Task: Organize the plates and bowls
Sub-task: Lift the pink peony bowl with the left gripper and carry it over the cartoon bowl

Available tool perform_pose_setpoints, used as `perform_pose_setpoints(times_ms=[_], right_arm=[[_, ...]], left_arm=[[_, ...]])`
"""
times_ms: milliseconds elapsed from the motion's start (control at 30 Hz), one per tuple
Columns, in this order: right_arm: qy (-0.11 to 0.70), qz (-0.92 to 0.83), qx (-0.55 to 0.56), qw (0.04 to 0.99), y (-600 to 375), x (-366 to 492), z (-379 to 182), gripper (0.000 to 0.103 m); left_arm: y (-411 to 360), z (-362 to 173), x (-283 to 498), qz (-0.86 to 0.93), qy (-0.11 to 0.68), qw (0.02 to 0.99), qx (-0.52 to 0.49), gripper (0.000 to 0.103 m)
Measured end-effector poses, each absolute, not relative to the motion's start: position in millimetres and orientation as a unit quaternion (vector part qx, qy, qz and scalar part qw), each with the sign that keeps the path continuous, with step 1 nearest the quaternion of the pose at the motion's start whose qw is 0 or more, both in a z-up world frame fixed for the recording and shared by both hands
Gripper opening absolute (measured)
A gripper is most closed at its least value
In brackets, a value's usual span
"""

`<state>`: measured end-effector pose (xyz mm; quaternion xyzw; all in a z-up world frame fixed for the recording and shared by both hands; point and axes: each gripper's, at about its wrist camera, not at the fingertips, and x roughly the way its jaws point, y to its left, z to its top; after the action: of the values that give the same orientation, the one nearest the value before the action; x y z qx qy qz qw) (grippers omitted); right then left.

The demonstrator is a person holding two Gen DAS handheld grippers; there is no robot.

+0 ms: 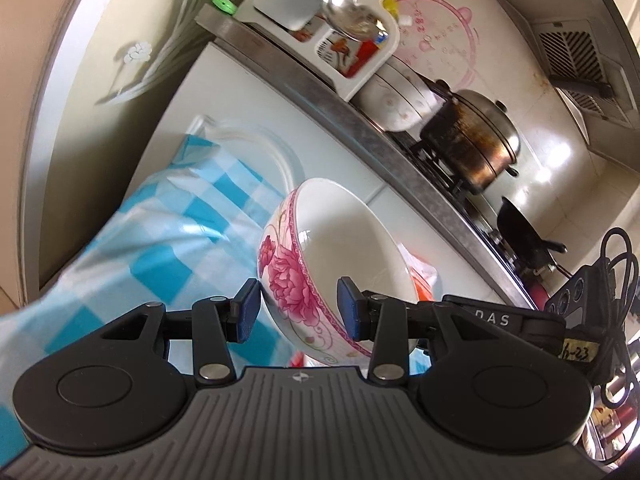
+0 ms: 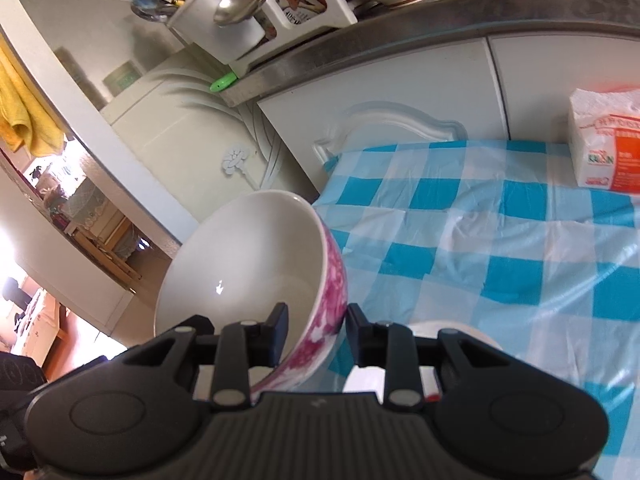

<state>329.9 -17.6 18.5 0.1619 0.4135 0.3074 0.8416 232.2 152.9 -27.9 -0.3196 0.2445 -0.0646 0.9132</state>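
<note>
- A white bowl w/ pink peony print (image 1: 320,264) is sitting tilted in mid-air over a blue-and-white checked cloth (image 1: 168,232), its open side facing up and toward the stove.
- The left gripper (image 1: 298,312) is straddling that bowl's rim: one blue-padded finger is pressing the flowered outside, the other is sitting inside against the white wall. The fingers are partly closed, pinching the rim.
- In the right wrist view, a pink-patterned bowl (image 2: 256,280) is being pinched the same way by the right gripper (image 2: 316,332): one finger inside, one outside, closed onto the wall, bowl tipped to the left. Cannot tell if it is the same bowl.
- A white rounded dish edge (image 2: 460,328) is peeking out just behind the right gripper, low over the cloth.
- A tissue pack w/ orange label (image 2: 604,144) is lying on the cloth, well apart from the bowl.
- Beyond the cloth, white cabinet doors (image 2: 400,92) are running under a steel worktop (image 1: 320,96).
- On the worktop: a white rack holding a metal ladle (image 1: 352,20), floral bowls (image 1: 396,100) beside it, then a scorched steel pot (image 1: 472,140) and a black pan (image 1: 524,236) on the stove.
</note>
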Motion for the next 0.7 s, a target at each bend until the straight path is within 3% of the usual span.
perform_pose_setpoints(times_ms=[700], right_arm=[[0.386, 0.227, 0.233, 0.863, -178.9, 190.9, 23.3, 0.035]], left_arm=[[32.5, -24.3, 190.4, -0.171, 0.314, 0.895, -0.267, 0.045]])
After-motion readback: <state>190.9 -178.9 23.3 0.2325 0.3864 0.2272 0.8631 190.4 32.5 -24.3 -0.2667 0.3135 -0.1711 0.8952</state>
